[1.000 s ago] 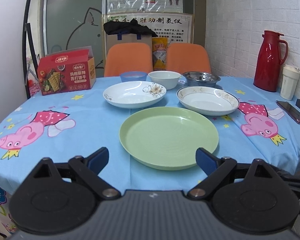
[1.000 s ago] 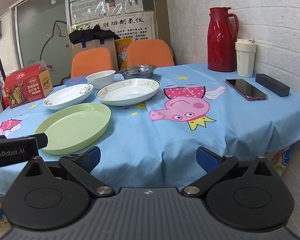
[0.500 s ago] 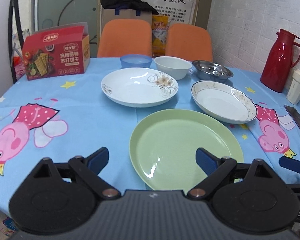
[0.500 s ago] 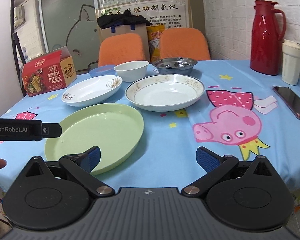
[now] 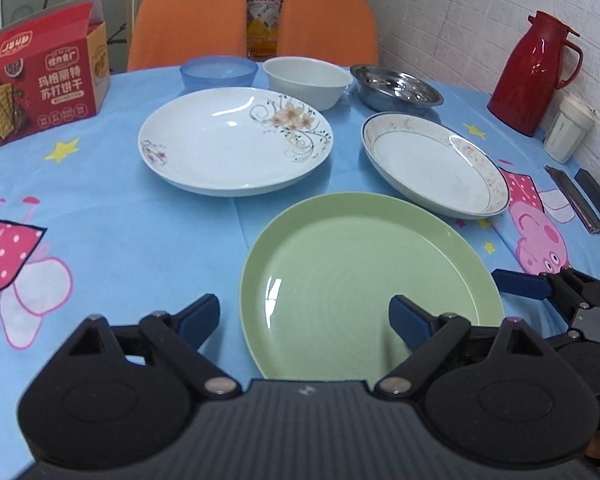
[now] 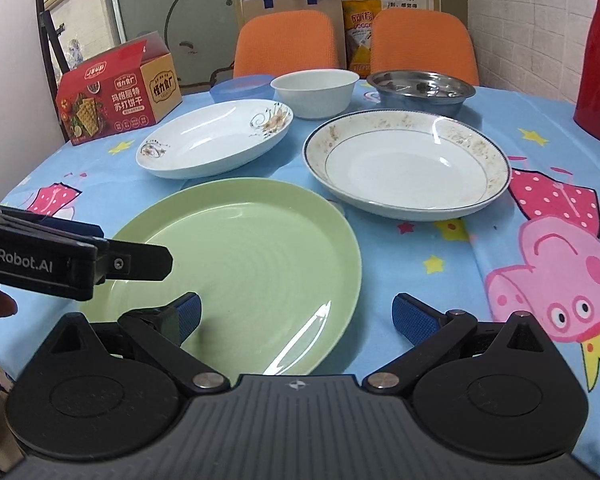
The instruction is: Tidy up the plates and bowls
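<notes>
A green plate [image 5: 364, 272] [image 6: 252, 264] lies nearest me on the blue tablecloth. Behind it sit a white flowered plate [image 5: 236, 140] [image 6: 216, 140] at left and a white speckled-rim plate [image 5: 436, 164] [image 6: 408, 164] at right. Further back stand a blue bowl [image 5: 219, 72], a white bowl [image 5: 306, 82] [image 6: 316, 92] and a steel bowl [image 5: 396, 88] [image 6: 422, 90]. My left gripper [image 5: 304, 318] is open and empty over the green plate's near left edge. My right gripper [image 6: 296, 316] is open and empty over its near right edge.
A red cracker box [image 5: 40, 80] stands at the back left. A red thermos [image 5: 534, 76] and a white cup [image 5: 568, 128] stand by the brick wall at right, with a phone [image 5: 576, 200] near them. Two orange chairs [image 6: 284, 44] are behind the table.
Both grippers have moved forward and down over the table, closing in on the green plate. Both stay open. The dishes have not moved.
</notes>
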The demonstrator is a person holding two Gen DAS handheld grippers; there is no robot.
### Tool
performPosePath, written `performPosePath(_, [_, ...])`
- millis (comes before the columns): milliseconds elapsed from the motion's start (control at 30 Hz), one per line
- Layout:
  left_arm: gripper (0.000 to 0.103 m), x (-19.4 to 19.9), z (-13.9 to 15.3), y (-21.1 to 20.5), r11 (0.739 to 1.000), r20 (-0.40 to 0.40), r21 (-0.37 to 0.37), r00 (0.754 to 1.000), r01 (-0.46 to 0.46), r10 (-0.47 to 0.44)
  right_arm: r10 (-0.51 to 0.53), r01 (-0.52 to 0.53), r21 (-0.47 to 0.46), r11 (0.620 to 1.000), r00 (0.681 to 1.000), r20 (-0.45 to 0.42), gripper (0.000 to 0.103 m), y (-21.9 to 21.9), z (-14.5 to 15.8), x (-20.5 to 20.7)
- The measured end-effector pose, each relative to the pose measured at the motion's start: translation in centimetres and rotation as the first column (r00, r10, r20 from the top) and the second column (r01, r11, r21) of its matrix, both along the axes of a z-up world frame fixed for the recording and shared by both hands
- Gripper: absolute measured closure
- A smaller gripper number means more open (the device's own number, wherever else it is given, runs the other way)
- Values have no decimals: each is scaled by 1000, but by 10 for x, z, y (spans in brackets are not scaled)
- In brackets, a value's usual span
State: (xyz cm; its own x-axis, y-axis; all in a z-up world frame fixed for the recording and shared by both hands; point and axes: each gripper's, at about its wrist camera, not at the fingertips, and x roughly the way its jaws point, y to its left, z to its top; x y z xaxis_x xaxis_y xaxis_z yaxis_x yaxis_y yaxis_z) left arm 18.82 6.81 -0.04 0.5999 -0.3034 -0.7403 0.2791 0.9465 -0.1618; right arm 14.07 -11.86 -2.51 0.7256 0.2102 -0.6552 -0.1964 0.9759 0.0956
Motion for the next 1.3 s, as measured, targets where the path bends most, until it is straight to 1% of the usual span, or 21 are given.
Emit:
performPosePath(33, [16, 1, -2, 0, 1000, -13, 1, 1000, 2, -2, 5, -5, -32, 999, 1000, 4, 0, 4, -1, 1])
performPosePath(67, [26, 3, -4, 0, 1000, -26, -1, 1000, 3, -3, 11, -10, -57, 998, 1000, 6, 0, 7, -2, 2])
performPosePath(133, [32, 4, -6, -1, 1000, -29, 4, 1000, 0, 0, 15, -14, -57, 998, 1000, 10, 0, 6, -3, 4])
performPosePath(200, [34, 3, -5, -1, 1000, -27, 14, 1000, -5, 5, 26, -24, -57, 998, 999, 24, 0, 4, -4, 2])
performPosePath(300, [33, 1, -6, -5, 999, -16, 40, 1000, 1, 0, 50, -46, -51, 998, 996, 72, 0, -1, -8, -3])
performPosePath(333, [33, 1, -6, -7, 998, -13, 57, 1000, 3, -2, 46, -42, -51, 998, 997, 70, 0, -1, -7, -2])
performPosePath(367, [36, 1, -6, -10, 998, -9, 70, 1000, 5, -5, 36, -33, -54, 998, 998, 59, 0, 1, -5, 0])
performPosePath(433, [37, 1, -6, -8, 998, -8, 60, 1000, 7, -7, 31, -28, -60, 998, 998, 46, 0, 7, -4, 3])
performPosePath(500, [47, 0, -6, -8, 997, 9, 77, 1000, 7, -7, 51, -48, -52, 997, 997, 64, 0, 8, -5, 2])
performPosePath(533, [47, -2, -6, -7, 997, 17, 81, 1000, 0, -2, 57, -53, -47, 997, 996, 75, 0, 9, -5, 0])
performPosePath(567, [53, -3, -7, -6, 997, 22, 73, 1000, -9, 7, 48, -43, -52, 998, 995, 85, 0, 10, -4, -2])
performPosePath(633, [62, -3, -5, -2, 998, 20, 58, 999, -29, 28, 18, -13, -47, 999, 995, 95, 0, 8, -3, -3])
performPosePath(667, [64, -3, -5, -1, 998, 14, 53, 999, -40, 39, -5, 9, -44, 999, 995, 100, 0, 6, -2, -4])
performPosePath(733, [64, -6, -3, 3, 997, 14, 54, 998, -56, 55, -18, 22, -38, 999, 995, 101, 0, 8, 1, -4])
performPosePath(800, [64, -10, -1, 14, 995, 14, 47, 996, -87, 86, -5, 12, -63, 998, 993, 119, 0, 18, 5, -7])
performPosePath(867, [65, -14, 5, 34, 989, 19, 49, 990, -141, 140, 17, -10, -52, 999, 991, 136, 0, 32, 9, -9])
performPosePath(1067, [65, -21, 14, 94, 952, 22, 87, 956, -293, 292, 164, -165, -7, 986, 975, 147, 0, 89, 10, 3])
performPosePath(1133, [65, -19, 13, 105, 946, 18, 91, 950, -311, 311, 191, -193, 2, 981, 971, 141, 0, 103, 8, 9])
performPosePath(1200, [65, -15, 10, 109, 944, 16, 99, 949, -316, 316, 198, -200, 8, 980, 972, 126, 0, 112, 4, 17])
performPosePath(1300, [65, -7, 3, 107, 953, 5, 84, 957, -291, 291, 187, -188, -4, 982, 977, 104, 0, 113, -2, 24])
